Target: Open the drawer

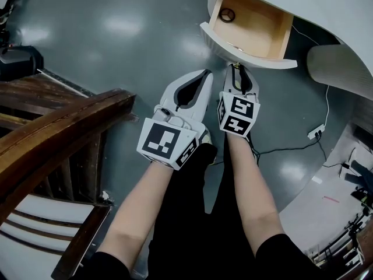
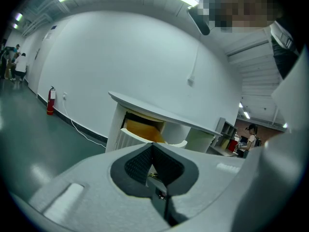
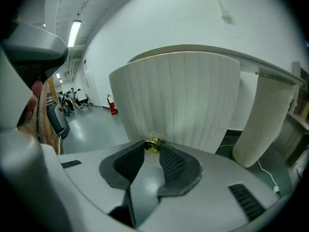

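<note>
Drawer (image 1: pixel 256 31): pulled well out of the white table, at 1 o'clock in the head view; its wooden inside is open to view under the tabletop (image 1: pixel 326 4).
Ring (image 1: pixel 227 15): a small dark ring lying in the drawer's far corner, at 10 o'clock on the wooden floor.
Knob (image 3: pixel 153 143): small and brass, set in the middle of the fluted drawer front (image 3: pixel 183 100).
Right tongs (image 1: pixel 238 69): pinching the knob with only the very tips of the pads.
Left tongs (image 1: pixel 205 74): pressed together with nothing between them, just beside the right tongs at 8 o'clock, clear of the drawer.
Stage (judged): the opening looks nearly complete, and little of the drawer seems left inside the table.
Risk, slip: the hold is shallow – a tug off the drawer's line could pull the pads off the knob.
Risk, overrun: a longer pull might bring the drawer out of its guides, so that it tips down and the ring slides forward.
Risk, surroundings: the wooden chair (image 1: pixel 58 133) at 9 o'clock is near the left arm – a hasty step back could strike it.
</note>
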